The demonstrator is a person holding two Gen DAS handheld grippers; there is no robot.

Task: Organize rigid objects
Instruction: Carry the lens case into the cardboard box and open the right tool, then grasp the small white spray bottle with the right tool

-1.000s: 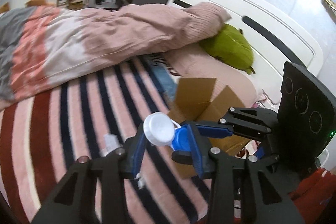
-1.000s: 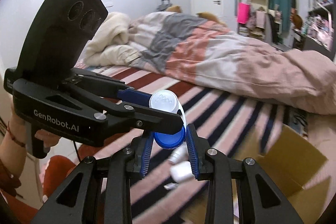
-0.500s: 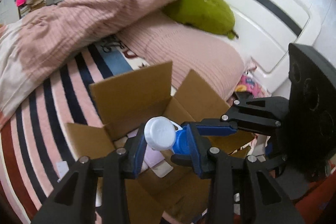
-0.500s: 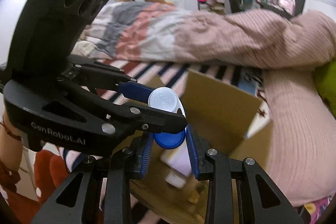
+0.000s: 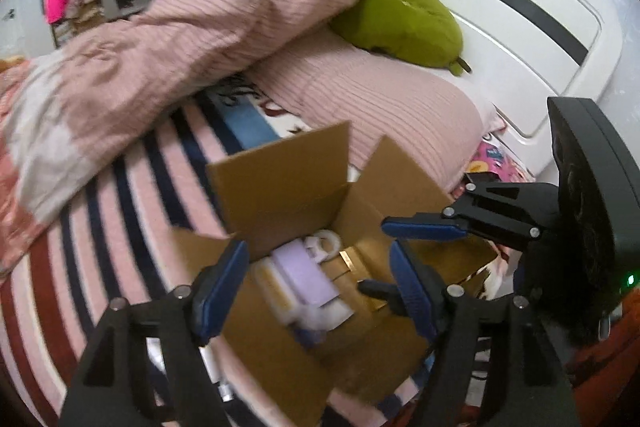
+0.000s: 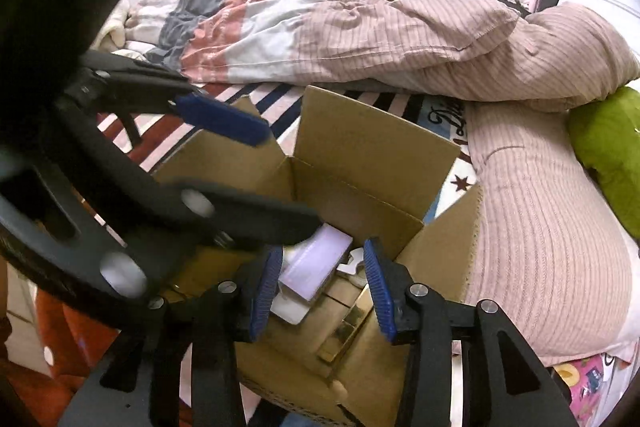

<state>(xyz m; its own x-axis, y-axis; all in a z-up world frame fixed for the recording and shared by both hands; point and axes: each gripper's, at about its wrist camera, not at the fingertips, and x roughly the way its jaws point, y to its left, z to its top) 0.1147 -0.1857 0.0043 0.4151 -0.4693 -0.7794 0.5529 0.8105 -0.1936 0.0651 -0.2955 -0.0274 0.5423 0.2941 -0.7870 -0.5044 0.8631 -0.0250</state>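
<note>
Over the open cardboard box (image 5: 280, 183) both the left gripper (image 5: 316, 283) and right gripper (image 6: 322, 287) hang spread and empty; the lilac carton (image 6: 316, 267) inside looks light and stiff, best pinched across its long flat sides.

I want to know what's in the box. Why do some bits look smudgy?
Left wrist view: the cardboard box contents smear from motion, worst around the purple item. Right wrist view: the left hand-held gripper up close is blurred; the blanket stays sharp.
</note>
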